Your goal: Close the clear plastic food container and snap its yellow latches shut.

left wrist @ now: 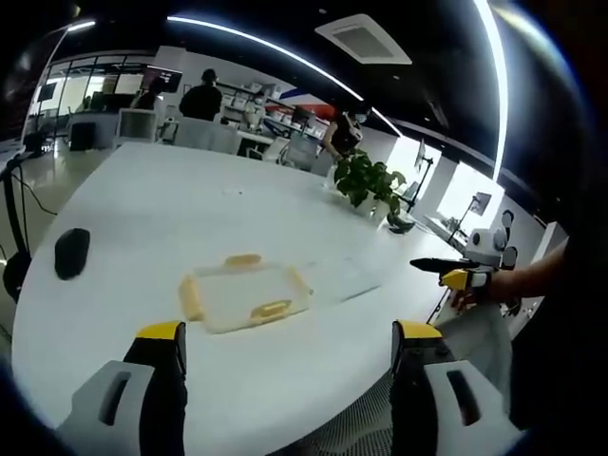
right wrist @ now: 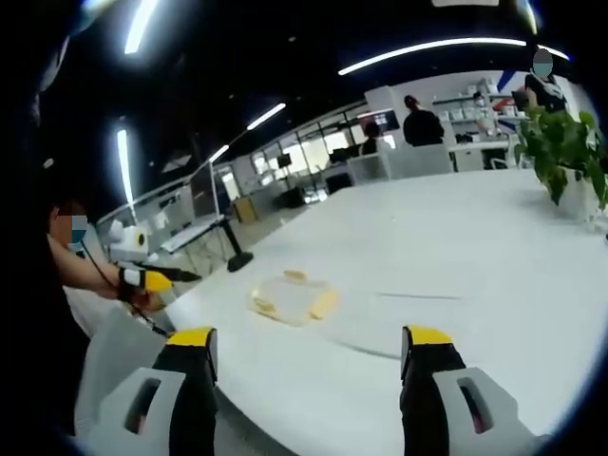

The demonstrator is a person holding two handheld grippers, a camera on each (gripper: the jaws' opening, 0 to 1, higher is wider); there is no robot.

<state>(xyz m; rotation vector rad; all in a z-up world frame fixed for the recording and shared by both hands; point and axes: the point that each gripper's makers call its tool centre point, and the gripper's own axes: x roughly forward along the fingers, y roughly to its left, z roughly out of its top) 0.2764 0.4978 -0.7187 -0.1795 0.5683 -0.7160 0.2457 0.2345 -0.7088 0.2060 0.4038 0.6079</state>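
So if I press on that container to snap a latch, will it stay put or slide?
The container looks thin, clear and empty, so probably light. It lies flat on the smooth white table with nothing bracing it, so a sideways push would likely slide it. It's low and wide, so tipping seems unlikely. The yellow latches probably need downward pressure.

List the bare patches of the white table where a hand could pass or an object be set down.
Free: the table beyond the container, toward the far chairs; between container and black object; the near edge before the left tongs. Crowded: the potted plant corner.
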